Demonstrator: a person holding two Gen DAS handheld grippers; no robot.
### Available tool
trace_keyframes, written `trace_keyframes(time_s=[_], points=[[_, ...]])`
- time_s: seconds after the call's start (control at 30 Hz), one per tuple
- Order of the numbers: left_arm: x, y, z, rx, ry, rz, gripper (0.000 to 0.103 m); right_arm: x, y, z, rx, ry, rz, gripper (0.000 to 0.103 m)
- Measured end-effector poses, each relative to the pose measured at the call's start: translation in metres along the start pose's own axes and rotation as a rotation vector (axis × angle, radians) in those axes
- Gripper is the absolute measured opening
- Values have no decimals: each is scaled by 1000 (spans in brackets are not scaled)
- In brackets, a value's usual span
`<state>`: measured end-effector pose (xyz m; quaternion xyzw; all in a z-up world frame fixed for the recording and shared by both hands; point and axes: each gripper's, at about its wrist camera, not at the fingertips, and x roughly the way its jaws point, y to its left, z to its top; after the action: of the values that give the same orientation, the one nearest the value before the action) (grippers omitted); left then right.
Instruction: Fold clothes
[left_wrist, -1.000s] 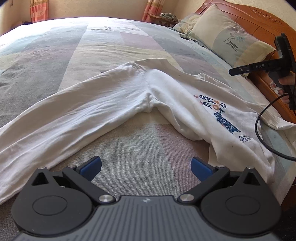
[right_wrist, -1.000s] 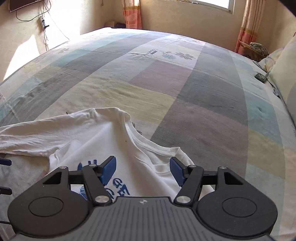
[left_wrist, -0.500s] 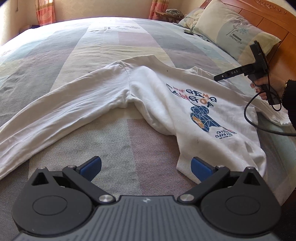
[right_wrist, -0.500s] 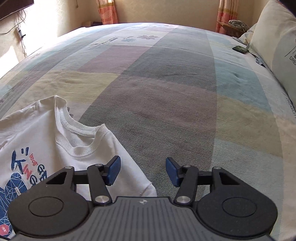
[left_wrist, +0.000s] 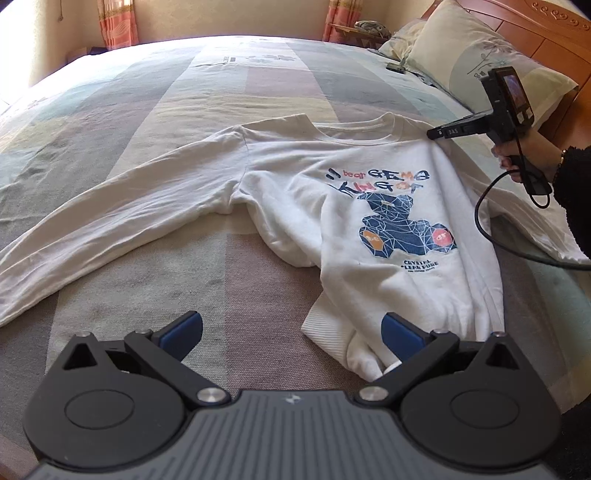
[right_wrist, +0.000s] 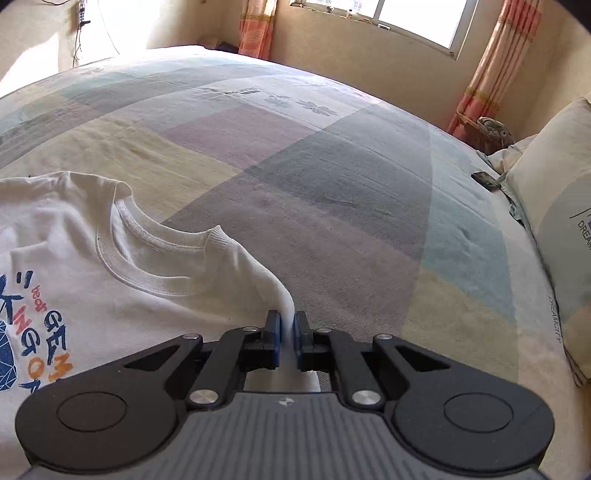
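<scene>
Your right gripper (right_wrist: 287, 325) has just closed its jaws on the shoulder of the white sweatshirt (left_wrist: 369, 206), beside the collar; half a second ago nothing was between them. The sweatshirt lies print-up on the bed (left_wrist: 229, 96), one sleeve stretched toward 9 o'clock. Your left gripper (left_wrist: 291, 332) is open, its right pad by the hem corner at 3 o'clock. Pinch that next, I'd say.

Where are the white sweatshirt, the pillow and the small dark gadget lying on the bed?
white sweatshirt (left_wrist: 376, 173): left wrist view, on its printed chest.
pillow (left_wrist: 461, 51): left wrist view, on its pale cover.
small dark gadget (right_wrist: 487, 181): right wrist view, on its flat top.
</scene>
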<state>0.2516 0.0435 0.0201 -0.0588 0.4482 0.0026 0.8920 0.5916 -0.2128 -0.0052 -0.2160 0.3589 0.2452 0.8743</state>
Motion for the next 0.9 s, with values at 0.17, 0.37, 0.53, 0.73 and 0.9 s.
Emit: trace_keyframes(time_s=[0.17, 0.37, 0.53, 0.73, 0.9], points=[[-4, 3, -5, 8, -2, 0, 102, 3, 0, -5, 89, 18, 52, 20], [-2, 21, -14, -12, 1, -6, 102, -51, 23, -12, 116, -54, 131, 54], [-2, 33, -14, 14, -3, -19, 102, -102, 70, -24, 48, -44, 174, 79], [0, 51, -9, 76, 3, -8, 102, -151, 151, -38, -113, -1, 212, 100], [2, 71, -14, 107, 14, -21, 102, -173, 232, -44, -181, 25, 215, 103]])
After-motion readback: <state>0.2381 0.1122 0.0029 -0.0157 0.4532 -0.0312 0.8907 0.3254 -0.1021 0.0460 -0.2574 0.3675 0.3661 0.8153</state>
